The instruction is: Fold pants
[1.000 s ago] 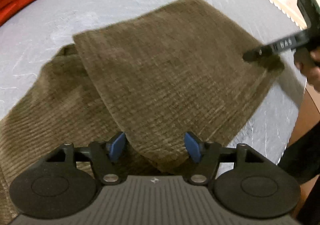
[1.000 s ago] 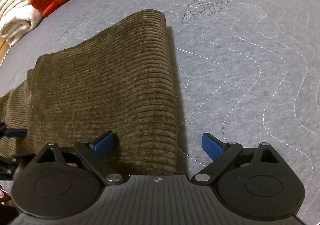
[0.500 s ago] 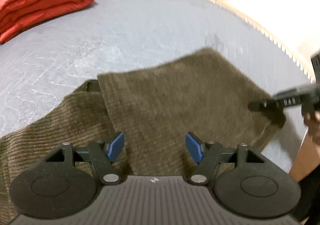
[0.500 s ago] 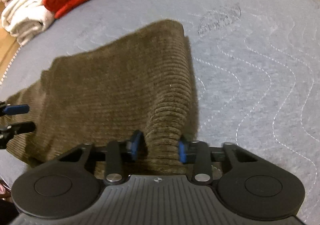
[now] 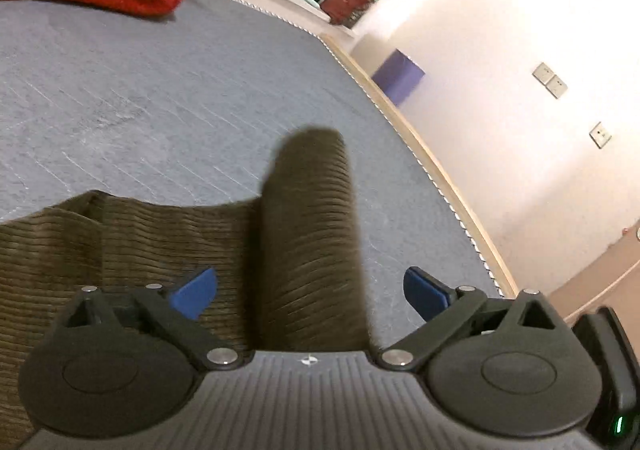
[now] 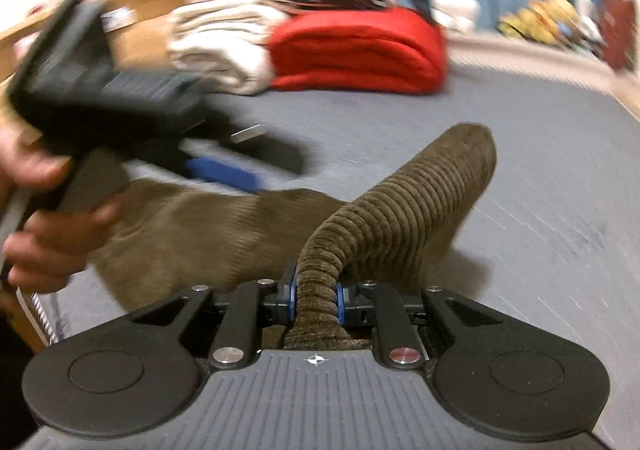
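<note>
Right claw [image 6: 316, 298] pinches bunched pants [image 6: 400, 210]; left claw [image 5: 310, 290] spread wide, seemingly touching nothing, blurred in right view.

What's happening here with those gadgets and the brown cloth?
A person is folding brown corduroy pants on a grey bed, a gripper in each hand. The right gripper is clamped on a bunched fold of the pants, lifting it. The left gripper is open and holds nothing. Folded laundry is stacked behind.

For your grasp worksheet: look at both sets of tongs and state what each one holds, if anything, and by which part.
The right tongs are shut on the brown corduroy pants, pinching a bunched fold of cloth. The left tongs are open and hold nothing.
</note>
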{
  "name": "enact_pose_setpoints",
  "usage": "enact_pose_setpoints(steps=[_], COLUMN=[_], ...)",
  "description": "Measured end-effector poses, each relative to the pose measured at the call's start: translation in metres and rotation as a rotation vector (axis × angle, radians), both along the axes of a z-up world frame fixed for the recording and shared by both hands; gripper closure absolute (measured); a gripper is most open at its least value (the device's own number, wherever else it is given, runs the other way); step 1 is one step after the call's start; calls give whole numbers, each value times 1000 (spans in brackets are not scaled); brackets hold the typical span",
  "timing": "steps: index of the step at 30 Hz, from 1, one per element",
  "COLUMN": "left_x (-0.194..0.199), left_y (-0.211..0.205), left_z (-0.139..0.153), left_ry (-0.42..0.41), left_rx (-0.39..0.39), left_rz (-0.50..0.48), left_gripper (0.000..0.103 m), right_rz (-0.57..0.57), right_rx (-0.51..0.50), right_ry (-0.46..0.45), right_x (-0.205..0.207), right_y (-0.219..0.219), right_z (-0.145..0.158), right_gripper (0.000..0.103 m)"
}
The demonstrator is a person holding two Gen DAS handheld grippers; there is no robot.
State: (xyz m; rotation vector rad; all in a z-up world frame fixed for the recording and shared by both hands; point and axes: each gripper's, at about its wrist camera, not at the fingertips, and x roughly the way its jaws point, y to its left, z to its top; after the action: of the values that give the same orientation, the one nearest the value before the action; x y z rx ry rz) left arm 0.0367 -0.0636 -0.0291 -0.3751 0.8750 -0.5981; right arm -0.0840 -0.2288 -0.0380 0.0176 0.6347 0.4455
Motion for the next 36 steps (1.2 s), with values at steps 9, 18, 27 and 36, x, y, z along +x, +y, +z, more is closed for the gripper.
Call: enact_pose_setpoints(steps=[9, 18, 27, 36], left_x=[14, 17, -1, -11], left_y=[15, 88, 209, 275], left_z=[-18, -25, -8, -8], left_ry=[8, 11, 31, 56], left_rx=[235, 266, 472, 613], left_rz=[44, 162, 584, 800], left_gripper=[78, 83, 83, 16], right_rz=[181, 299, 197, -39], right_rx=[-100, 0, 162, 210], right_ry=[-59, 19, -59, 230], right_x=[5, 44, 74, 133], right_y=[76, 106, 105, 117], right_z=[6, 19, 48, -20], right_gripper=[85, 63, 25, 14])
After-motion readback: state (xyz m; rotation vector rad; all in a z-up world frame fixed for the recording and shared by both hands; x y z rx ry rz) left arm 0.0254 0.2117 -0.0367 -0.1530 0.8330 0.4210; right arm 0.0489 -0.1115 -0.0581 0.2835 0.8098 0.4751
